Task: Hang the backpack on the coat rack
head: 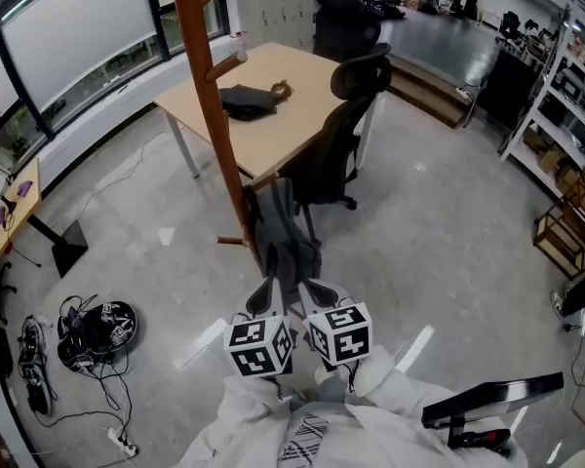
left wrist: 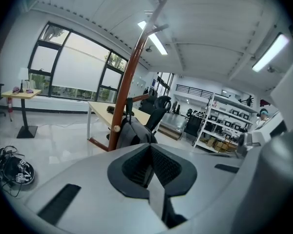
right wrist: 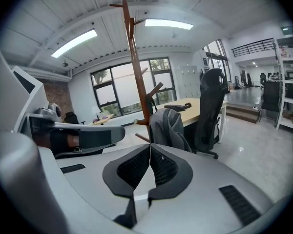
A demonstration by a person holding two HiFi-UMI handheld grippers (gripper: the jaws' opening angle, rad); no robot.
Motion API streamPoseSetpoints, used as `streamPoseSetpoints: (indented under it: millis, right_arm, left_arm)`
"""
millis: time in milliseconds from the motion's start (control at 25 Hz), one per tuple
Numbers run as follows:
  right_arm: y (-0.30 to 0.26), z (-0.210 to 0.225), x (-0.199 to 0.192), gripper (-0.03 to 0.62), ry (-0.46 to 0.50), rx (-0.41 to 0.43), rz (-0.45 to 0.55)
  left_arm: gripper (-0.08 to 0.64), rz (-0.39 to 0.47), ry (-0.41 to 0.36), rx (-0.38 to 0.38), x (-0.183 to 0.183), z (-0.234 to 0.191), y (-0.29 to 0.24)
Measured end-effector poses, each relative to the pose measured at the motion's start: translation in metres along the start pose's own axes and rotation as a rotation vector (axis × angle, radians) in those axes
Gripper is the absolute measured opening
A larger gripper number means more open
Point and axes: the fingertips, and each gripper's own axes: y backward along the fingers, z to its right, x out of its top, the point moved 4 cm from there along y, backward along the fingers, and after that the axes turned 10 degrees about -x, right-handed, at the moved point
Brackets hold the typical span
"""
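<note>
Grey soft fabric, the backpack (head: 281,234) sags against the coat rack (head: 211,96) pole, seemingly hung from a low peg. It looks limp and fairly light, best taken by its top loop; my left gripper (left wrist: 149,155) and right gripper (right wrist: 149,155) are clenched, empty.

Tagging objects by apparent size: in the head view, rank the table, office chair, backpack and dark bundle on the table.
1. Table.
2. Office chair.
3. Backpack, nearer the camera, so its true rank against the chair is unsure.
4. Dark bundle, smallest.

Open-plan office, desk (head: 273,105), swivel chair (head: 341,135), storage shelving (head: 570,115)
</note>
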Motion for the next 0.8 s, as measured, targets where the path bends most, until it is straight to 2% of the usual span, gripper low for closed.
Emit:
streamPoseSetpoints:
  millis: [320,800]
  right_arm:
    - [0.005,-0.023,-0.008,0.012,-0.024,-0.033,-0.004]
    - [0.046,-0.03,-0.028,0.012,-0.064,-0.11,0.026]
  left_arm:
    - [0.003,-0.022,-0.017,-0.039,-0.003,-0.012,0.018]
    - [0.003,-0.056,-0.04,-0.095,-0.026,0.009,0.05]
